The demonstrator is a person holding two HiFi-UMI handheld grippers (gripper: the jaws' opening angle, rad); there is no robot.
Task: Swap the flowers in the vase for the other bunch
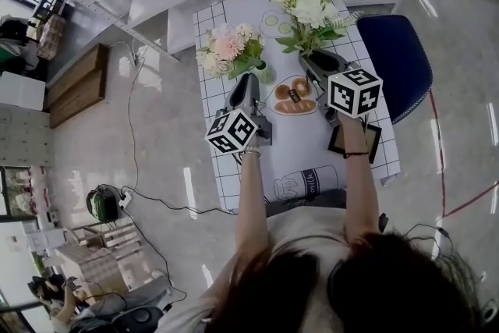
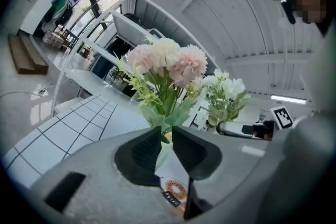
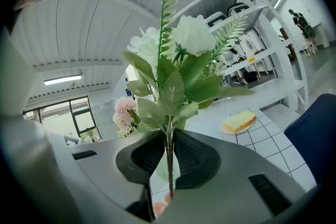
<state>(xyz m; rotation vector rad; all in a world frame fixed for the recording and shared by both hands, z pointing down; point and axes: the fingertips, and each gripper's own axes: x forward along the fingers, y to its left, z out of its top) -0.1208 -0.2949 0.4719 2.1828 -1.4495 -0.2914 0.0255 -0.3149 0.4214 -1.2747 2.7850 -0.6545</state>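
- White counter (image 1: 312, 140) carries a green vase (image 1: 264, 74) on its left side.
- Left tool (image 2: 167, 136): jaws slightly apart around the stems of the pink bunch (image 2: 168, 60) in the vase.
- Right tool (image 3: 169, 139): clamped on the stem of the white bunch (image 3: 184, 42), right of the vase.

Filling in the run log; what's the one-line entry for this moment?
left gripper: open around pink bunch stems | right gripper: shut on white bunch | vase: holds pink bunch

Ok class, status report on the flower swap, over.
Right gripper shut on white bunch. Left gripper slightly open at pink bunch, in vase. Pastry plate beside vase.
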